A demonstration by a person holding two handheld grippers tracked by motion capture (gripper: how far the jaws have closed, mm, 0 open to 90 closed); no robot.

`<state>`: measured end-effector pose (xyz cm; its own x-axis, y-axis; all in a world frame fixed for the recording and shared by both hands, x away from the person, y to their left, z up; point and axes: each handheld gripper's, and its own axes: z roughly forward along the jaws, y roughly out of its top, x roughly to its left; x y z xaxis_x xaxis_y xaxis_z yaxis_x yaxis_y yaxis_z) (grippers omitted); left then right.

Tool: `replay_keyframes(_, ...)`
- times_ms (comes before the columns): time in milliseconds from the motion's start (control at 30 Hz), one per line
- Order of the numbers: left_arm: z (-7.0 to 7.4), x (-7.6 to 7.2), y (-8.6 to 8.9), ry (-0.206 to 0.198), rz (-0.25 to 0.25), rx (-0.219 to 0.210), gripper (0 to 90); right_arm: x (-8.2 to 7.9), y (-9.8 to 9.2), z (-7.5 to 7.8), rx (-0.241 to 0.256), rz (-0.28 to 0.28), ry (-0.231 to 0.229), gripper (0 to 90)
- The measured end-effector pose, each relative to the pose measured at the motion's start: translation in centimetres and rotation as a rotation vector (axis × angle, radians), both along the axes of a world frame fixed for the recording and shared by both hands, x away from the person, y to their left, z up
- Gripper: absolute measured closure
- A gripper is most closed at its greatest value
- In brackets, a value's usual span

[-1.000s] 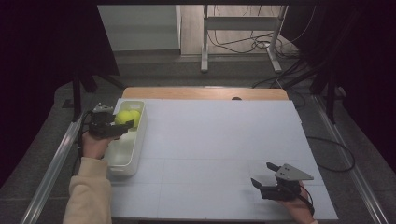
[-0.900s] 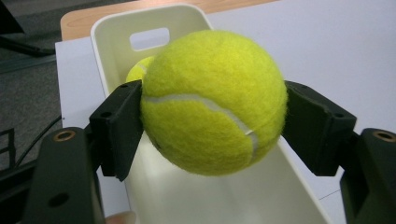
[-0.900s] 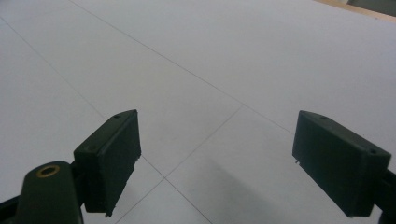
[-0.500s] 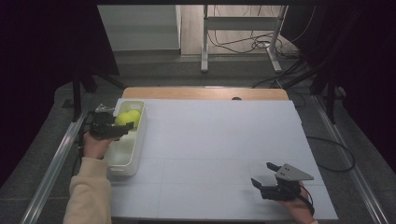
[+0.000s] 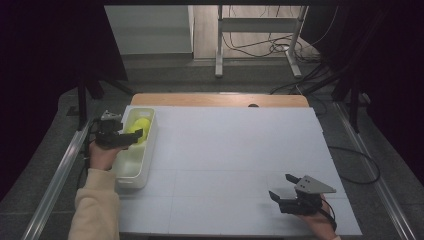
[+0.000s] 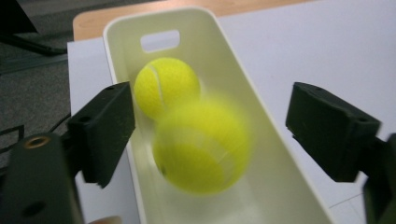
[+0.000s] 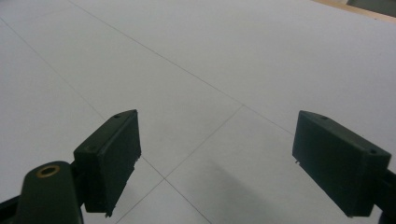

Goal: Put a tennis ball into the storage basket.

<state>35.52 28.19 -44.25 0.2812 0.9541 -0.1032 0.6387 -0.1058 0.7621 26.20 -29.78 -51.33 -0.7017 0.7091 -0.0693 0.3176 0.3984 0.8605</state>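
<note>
The left tool [image 6: 205, 140], jaws spread wide, hangs over the white bin [image 6: 261, 154] as a blurred tennis ball [image 6: 201, 144] drops between them beside a second ball [image 6: 166, 86]; the right tool [image 7: 219, 163] idles, jaws apart, above the bench [image 7: 233, 56].

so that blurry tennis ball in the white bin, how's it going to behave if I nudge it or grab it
The near tennis ball is round and smeared by motion, so it likely rolls at a nudge. The bin walls and the second tennis ball behind it should stop it soon. Its fuzzy felt probably grips well between the left hand-held gripper jaws, which stand open.
</note>
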Motion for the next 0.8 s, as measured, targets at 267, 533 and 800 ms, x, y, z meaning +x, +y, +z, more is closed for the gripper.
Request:
replay_keyframes(267, 0.3, -0.3, -0.2, -0.032, -0.050, -0.035, 11.9, 0.0, 0.0, 0.0, 0.000, -0.002, 0.000, 15.8)
replay_keyframes(533, 1.0, -1.0, -0.6, -0.070, -0.091, -0.067, 11.8, 0.2, 0.0, 0.0, 0.002, -0.007, 0.005, 15.8)
replay_keyframes(800, 1.4, -1.9, -1.1, -0.110, -0.131, -0.091, 11.8, 0.4, 0.2, -0.1, 0.025, 0.007, 0.012, 15.8)
